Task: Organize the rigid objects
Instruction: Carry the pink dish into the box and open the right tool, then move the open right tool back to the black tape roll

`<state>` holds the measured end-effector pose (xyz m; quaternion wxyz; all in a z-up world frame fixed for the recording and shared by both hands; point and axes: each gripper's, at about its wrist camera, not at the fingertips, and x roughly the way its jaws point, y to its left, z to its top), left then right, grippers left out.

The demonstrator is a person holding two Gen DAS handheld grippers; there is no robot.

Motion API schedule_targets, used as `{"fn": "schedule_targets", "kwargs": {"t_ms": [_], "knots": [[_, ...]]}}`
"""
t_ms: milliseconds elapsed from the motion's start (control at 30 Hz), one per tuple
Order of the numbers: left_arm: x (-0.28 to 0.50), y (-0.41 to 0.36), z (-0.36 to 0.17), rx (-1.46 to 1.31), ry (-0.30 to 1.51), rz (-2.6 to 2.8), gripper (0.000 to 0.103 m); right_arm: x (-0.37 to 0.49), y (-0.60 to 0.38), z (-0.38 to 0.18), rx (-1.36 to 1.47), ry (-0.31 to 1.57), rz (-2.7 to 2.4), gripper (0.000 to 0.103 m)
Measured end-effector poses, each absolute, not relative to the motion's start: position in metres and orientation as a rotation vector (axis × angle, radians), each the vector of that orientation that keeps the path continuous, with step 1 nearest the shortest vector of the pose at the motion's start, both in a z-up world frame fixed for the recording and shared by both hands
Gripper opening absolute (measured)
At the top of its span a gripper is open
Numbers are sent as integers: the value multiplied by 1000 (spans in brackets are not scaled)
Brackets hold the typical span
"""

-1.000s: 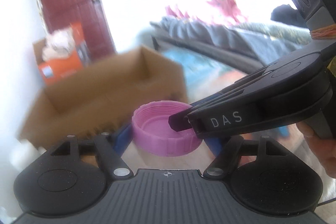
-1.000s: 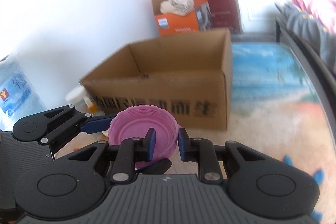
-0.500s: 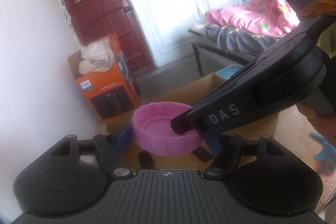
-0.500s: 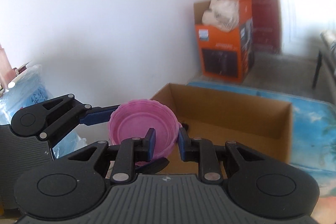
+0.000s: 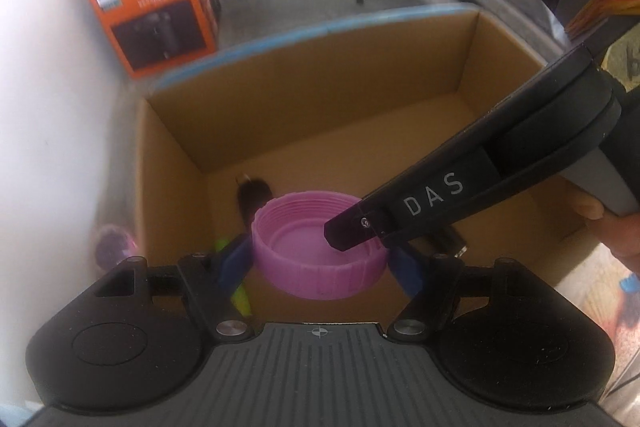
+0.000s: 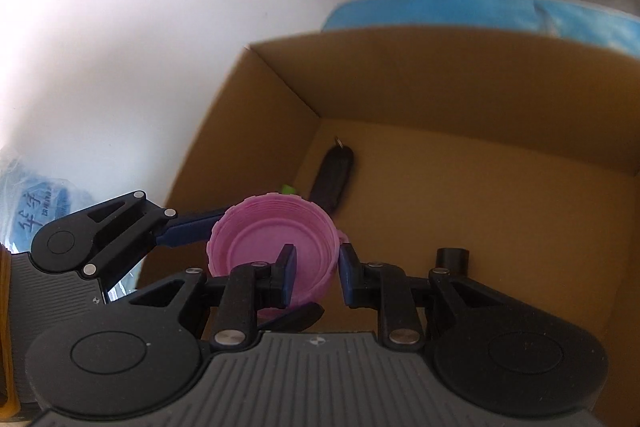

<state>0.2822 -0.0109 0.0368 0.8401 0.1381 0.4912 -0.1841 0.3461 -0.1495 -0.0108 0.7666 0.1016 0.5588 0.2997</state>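
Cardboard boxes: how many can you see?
2. A big brown box sits open under the pink lid; an orange box stands behind it by the wall. More may be hidden.

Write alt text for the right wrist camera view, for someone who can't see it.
Both grippers hold a pink lid above an open cardboard box: the right gripper pinches its rim, the left gripper grips its side. Below, a dark key fob lies on the box floor.

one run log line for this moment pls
pink lid | left gripper: spans it | right gripper: pinches rim | above cardboard box | not released
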Motion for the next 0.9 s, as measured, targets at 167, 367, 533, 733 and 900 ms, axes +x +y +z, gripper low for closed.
{"fn": "schedule_targets", "kwargs": {"t_ms": [167,367,533,733,900], "knots": [[301,-11,24,290,1131,-402,75,355,-143,-33,217,1304,643,26],[306,-8,18,260,1202,-441,79,365,-138,-52,235,1430,667,28],[304,-3,16,232,1226,-455,81,364,-132,-54,214,1449,679,35],[301,2,19,186,1232,-453,83,369,-128,-59,290,1449,688,52],[285,6,32,172,1147,-445,86,356,-150,-31,361,1329,683,58]]}}
